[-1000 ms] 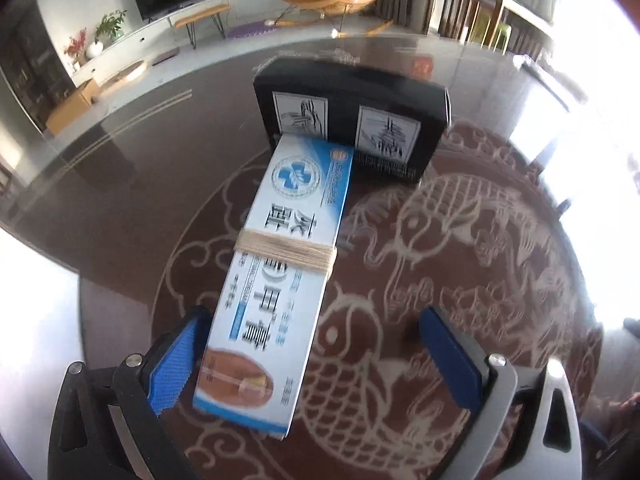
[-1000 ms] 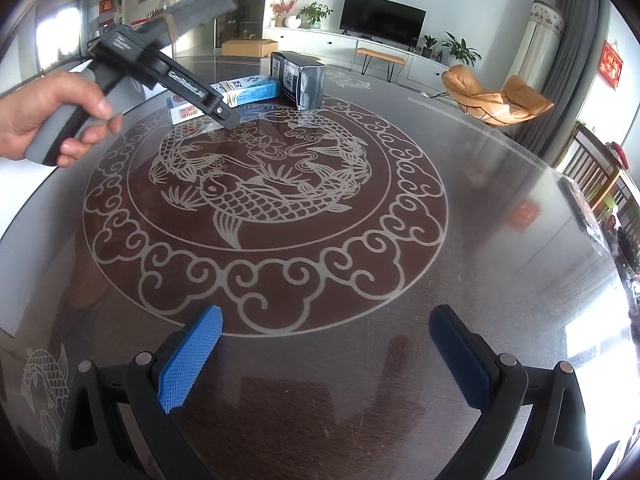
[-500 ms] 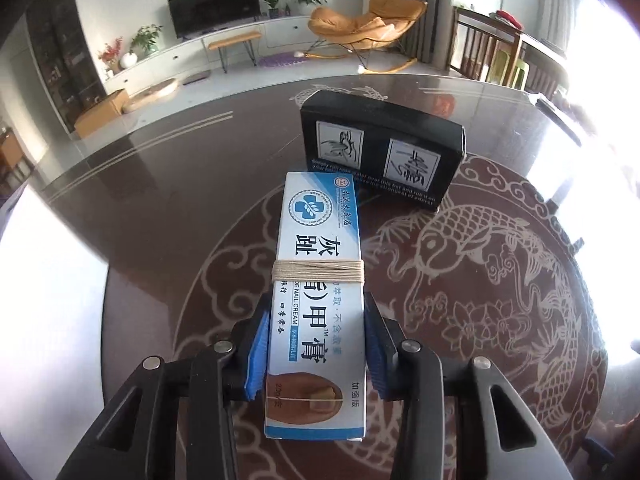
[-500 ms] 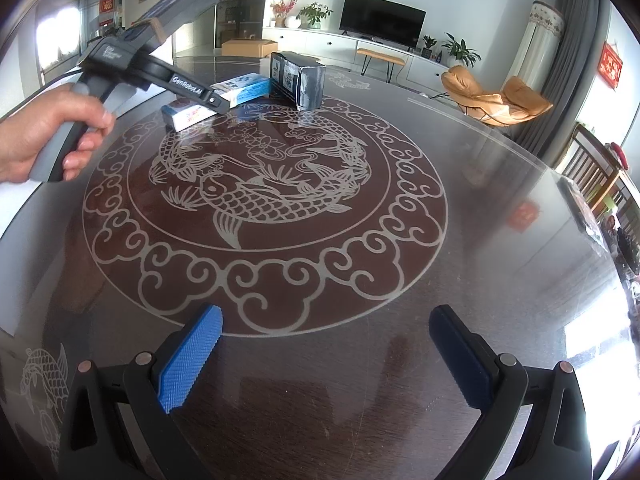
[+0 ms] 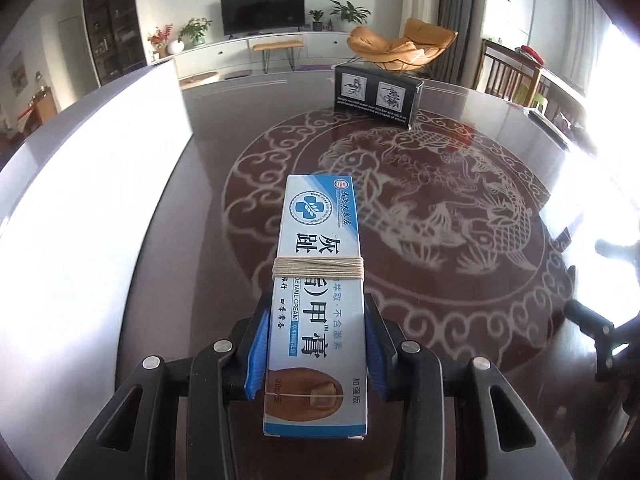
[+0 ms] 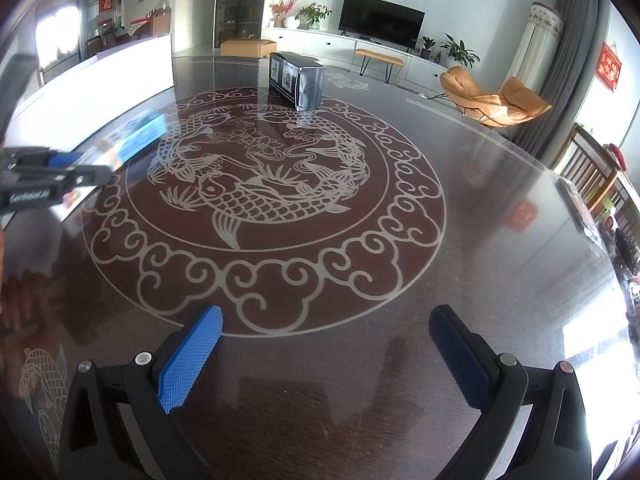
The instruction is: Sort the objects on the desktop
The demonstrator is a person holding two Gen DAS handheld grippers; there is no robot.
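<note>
One item is in hand: the left gripper (image 5: 316,350) clamps the cream box (image 5: 318,292), carried above the table (image 6: 500,200); the black box (image 5: 378,95) (at 12 o'clock) waits unsorted. The right gripper (image 6: 326,354) hangs open, empty.

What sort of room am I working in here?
Most likely a home living room: a wall-mounted TV above a low white cabinet, an orange lounge chair, potted plants, and a dark table with a fish design.
</note>
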